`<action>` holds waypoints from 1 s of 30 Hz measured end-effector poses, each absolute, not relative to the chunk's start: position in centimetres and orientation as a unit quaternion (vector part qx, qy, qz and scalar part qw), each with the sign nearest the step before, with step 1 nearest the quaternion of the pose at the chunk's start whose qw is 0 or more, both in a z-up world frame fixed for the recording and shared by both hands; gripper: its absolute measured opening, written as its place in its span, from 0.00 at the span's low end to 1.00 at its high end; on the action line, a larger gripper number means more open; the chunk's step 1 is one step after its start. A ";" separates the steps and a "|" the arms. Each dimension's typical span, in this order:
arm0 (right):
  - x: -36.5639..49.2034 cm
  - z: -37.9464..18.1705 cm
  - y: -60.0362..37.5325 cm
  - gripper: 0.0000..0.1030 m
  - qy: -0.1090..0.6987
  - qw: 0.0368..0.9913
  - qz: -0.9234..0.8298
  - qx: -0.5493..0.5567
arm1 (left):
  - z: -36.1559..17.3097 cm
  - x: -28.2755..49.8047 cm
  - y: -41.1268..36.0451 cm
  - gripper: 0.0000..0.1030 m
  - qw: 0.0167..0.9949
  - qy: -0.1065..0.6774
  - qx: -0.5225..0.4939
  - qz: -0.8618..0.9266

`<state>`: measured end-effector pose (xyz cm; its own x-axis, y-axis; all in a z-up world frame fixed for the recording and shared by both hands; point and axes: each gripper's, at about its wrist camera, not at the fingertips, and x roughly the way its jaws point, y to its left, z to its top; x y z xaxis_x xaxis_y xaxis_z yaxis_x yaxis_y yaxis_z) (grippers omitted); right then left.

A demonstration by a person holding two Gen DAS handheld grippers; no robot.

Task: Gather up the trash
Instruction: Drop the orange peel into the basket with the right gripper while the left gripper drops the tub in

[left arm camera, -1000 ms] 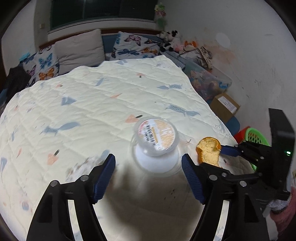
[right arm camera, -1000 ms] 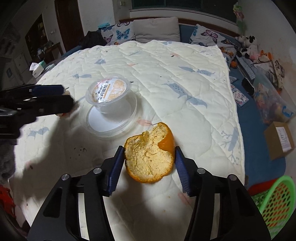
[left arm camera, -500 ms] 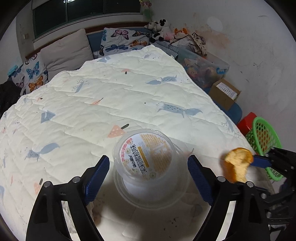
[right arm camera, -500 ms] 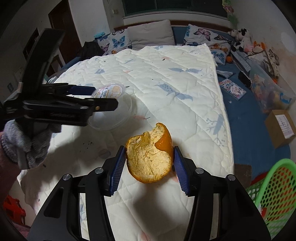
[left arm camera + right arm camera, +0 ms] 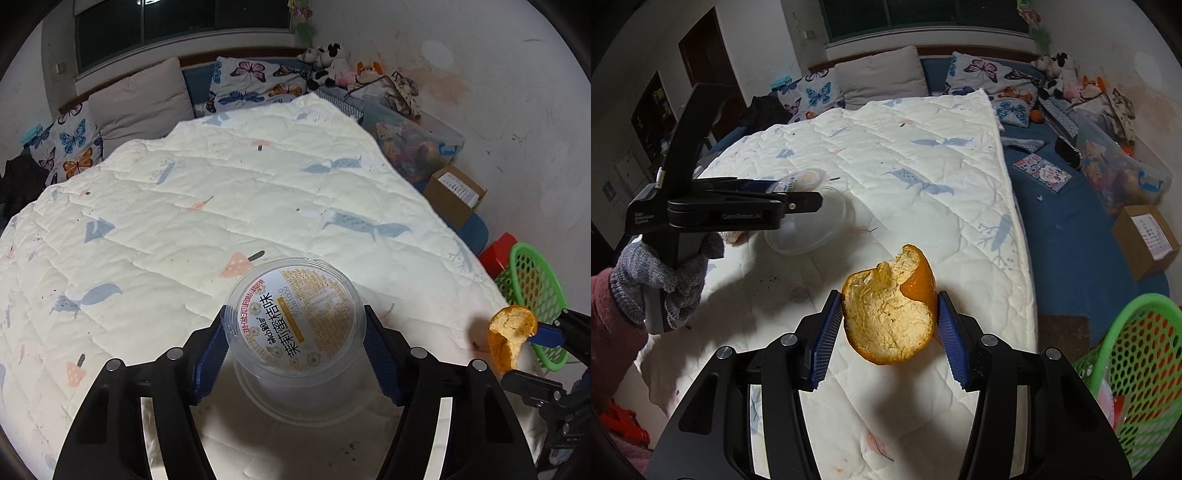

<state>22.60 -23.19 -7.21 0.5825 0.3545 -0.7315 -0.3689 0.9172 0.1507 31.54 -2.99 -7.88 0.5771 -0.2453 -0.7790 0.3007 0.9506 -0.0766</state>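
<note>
A clear plastic cup with a printed yellow-and-white lid stands on a wider clear dish on the white quilt. My left gripper straddles the cup; its jaws are closing and both blue pads touch the cup's sides just under the rim. From the right wrist view the left gripper shows side-on, with a gloved hand holding it. My right gripper is shut on a piece of orange peel, held above the quilt near the bed's near corner. The peel also shows at the left wrist view's right edge.
A green mesh basket stands on the floor by the bed's corner, with a red item behind it. A cardboard box, a clear bin of toys and a blue mat lie along the wall. Pillows line the headboard.
My left gripper came forward around the cup and its jaws narrowed onto it. My right gripper carried the peel away from the cup toward the bed's corner and rose a little.
</note>
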 end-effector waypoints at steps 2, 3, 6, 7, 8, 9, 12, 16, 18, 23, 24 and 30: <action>22.3 -7.0 -23.7 0.51 0.407 0.891 0.200 -0.004 | -7.0 30.9 -3.2 0.64 0.891 0.424 0.032 -0.159; 22.2 -6.8 -24.0 0.51 0.405 0.893 0.197 -0.002 | -6.7 30.7 -3.3 0.64 0.892 0.421 0.032 -0.161; 21.5 -6.4 -25.3 0.51 0.401 0.898 0.184 0.007 | -5.4 29.7 -4.1 0.64 0.896 0.408 0.036 -0.172; 21.2 -6.4 -25.6 0.51 0.400 0.899 0.180 0.009 | -5.0 29.4 -4.6 0.64 0.897 0.404 0.038 -0.177; 21.0 -6.3 -26.1 0.51 0.399 0.900 0.176 0.010 | -4.6 29.1 -5.0 0.64 0.897 0.402 0.038 -0.181; 20.7 -6.2 -26.9 0.51 0.398 0.902 0.167 0.012 | -4.2 28.8 -5.5 0.64 0.897 0.399 0.039 -0.186; 19.6 -6.1 -29.2 0.51 0.396 0.907 0.142 0.019 | -3.5 28.0 -6.9 0.64 0.896 0.393 0.040 -0.202; 18.5 -6.2 -33.0 0.51 0.396 0.912 0.101 0.030 | -2.7 27.0 -9.8 0.64 0.893 0.385 0.048 -0.229; 17.8 -6.3 -35.4 0.51 0.397 0.914 0.076 0.040 | -2.4 26.5 -11.4 0.64 0.890 0.382 0.054 -0.241; 16.2 -6.9 -40.6 0.51 0.402 0.914 0.022 0.054 | -2.1 25.6 -15.9 0.64 0.879 0.380 0.062 -0.280; 15.9 -7.1 -41.6 0.52 0.404 0.913 0.011 0.058 | -2.1 25.5 -16.5 0.64 0.878 0.381 0.064 -0.284; 14.3 -8.2 -45.9 0.54 0.410 0.908 -0.032 0.080 | -2.2 24.4 -21.5 0.64 0.863 0.380 0.085 -0.321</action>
<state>14.28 -45.85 -8.17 0.6616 0.0073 -0.7498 0.1233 0.9853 0.1184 24.41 -21.50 -2.23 0.5051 -0.4888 -0.7113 0.6181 0.7801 -0.0971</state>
